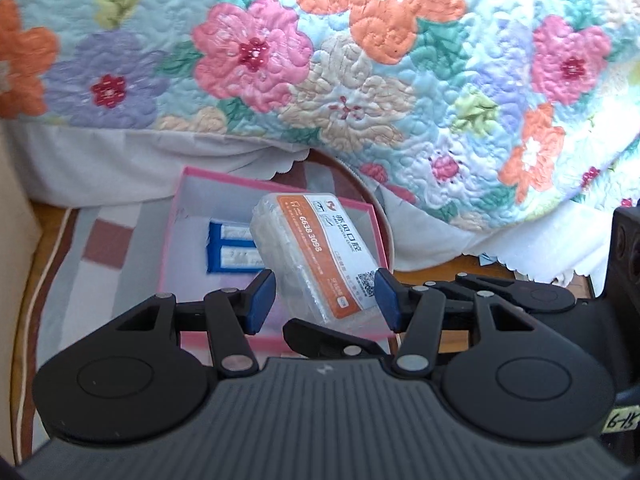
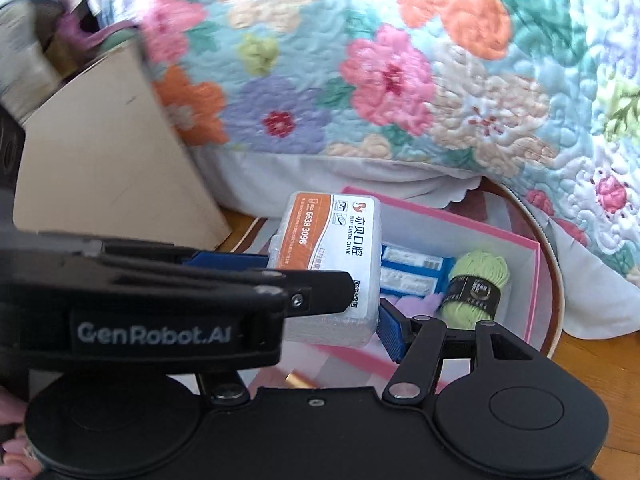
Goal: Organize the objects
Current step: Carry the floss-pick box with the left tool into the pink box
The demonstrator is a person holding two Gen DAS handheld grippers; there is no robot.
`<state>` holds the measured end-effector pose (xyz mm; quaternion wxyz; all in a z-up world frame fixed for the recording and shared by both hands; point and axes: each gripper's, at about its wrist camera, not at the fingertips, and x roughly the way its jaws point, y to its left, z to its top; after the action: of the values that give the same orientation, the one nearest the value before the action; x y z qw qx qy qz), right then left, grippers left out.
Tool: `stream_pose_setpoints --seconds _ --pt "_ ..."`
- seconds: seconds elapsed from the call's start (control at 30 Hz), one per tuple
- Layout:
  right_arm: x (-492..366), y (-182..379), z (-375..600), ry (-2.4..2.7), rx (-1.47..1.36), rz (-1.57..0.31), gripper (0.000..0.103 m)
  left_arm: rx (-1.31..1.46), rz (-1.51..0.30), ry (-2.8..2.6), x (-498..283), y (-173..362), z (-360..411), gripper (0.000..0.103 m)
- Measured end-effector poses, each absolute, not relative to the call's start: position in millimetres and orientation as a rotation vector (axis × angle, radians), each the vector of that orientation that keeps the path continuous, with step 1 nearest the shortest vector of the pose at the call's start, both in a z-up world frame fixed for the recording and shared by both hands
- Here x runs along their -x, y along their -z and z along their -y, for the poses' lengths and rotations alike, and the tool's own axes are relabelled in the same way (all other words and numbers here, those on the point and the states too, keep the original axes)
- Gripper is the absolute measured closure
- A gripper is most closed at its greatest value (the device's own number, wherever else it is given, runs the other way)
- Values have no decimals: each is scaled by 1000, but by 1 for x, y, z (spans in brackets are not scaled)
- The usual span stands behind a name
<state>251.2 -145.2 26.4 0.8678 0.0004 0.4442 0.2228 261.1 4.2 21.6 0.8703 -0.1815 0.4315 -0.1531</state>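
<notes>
Both grippers had hold of the same clear plastic case [image 1: 316,256], its lid carrying an orange-and-white dental clinic label. The left gripper [image 1: 325,295] stood partly open, its blue pads [image 1: 262,300] set on the two long sides of the case near its lower end. In the right wrist view the right gripper [image 2: 320,296] was also partly open around the case [image 2: 332,256]: its right blue pad [image 2: 391,330] pressed the case's lower right corner, while its other finger was hidden behind the left gripper's black body, which crossed in front from the left.

The case hung tilted above the near left part of a pink box [image 2: 534,280], not resting on its floor. Inside the box, two blue-and-white packets [image 2: 412,270] lay side by side near the middle, and a ball of light green yarn [image 2: 478,284] with a black band sat toward the right wall. The box rested on a striped mat [image 1: 108,248].

A flowered quilt [image 1: 360,60] overhung the box's far edge, leaving little room there. A tan board [image 2: 108,148] leaned just left of the box. The box's near left floor was open.
</notes>
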Motion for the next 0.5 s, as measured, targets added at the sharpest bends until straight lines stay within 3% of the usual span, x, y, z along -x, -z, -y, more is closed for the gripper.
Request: stream_pose_setpoints --seconds 0.5 --pt "-369 98 185 -339 -158 -1009 37 365 -1057 330 -396 104 27 51"
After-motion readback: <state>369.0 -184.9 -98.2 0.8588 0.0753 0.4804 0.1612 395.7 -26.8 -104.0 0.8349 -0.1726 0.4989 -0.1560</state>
